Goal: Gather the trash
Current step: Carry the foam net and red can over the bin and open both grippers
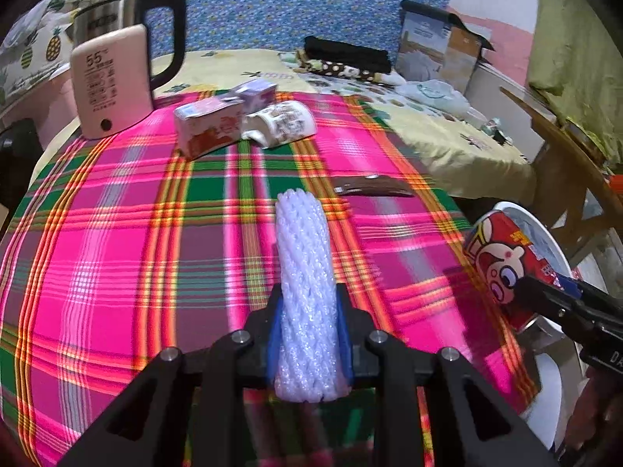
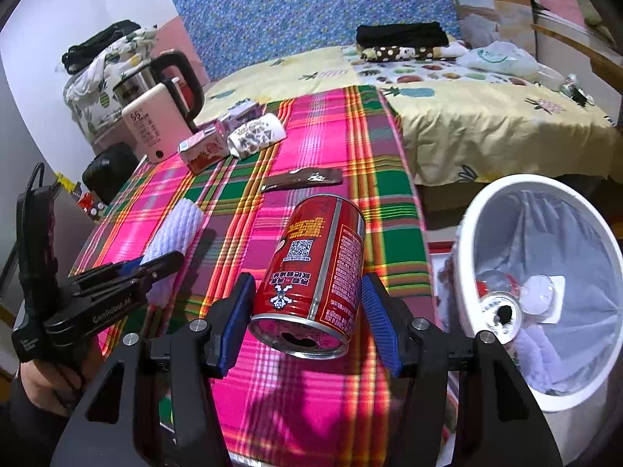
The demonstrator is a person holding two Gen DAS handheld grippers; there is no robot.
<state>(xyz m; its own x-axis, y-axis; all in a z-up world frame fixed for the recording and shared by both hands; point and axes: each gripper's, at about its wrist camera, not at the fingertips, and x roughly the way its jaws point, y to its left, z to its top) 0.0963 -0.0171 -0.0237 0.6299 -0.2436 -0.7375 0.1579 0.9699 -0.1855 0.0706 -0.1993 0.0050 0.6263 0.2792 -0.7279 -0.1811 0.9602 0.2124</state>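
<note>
My left gripper (image 1: 309, 334) is shut on a white foam net sleeve (image 1: 305, 272), held above the plaid tablecloth; it also shows in the right wrist view (image 2: 175, 233). My right gripper (image 2: 307, 311) holds a red drink can (image 2: 315, 272) between its blue pads (image 2: 237, 311), and the can shows in the left wrist view (image 1: 502, 268). The white trash bin (image 2: 467, 257) with a plastic liner stands at the table's right edge and holds a can and other trash. Two small cartons (image 1: 210, 124), a crumpled paper cup (image 1: 284, 120) and a brown wrapper (image 1: 373, 186) lie on the cloth.
An electric kettle (image 1: 128, 19) and a pink box (image 1: 111, 81) stand at the table's far left. A bed with yellow sheet (image 2: 486, 116), folded clothes, a plastic bag and a cardboard box lies beyond. A wooden chair (image 1: 564, 163) is at the right.
</note>
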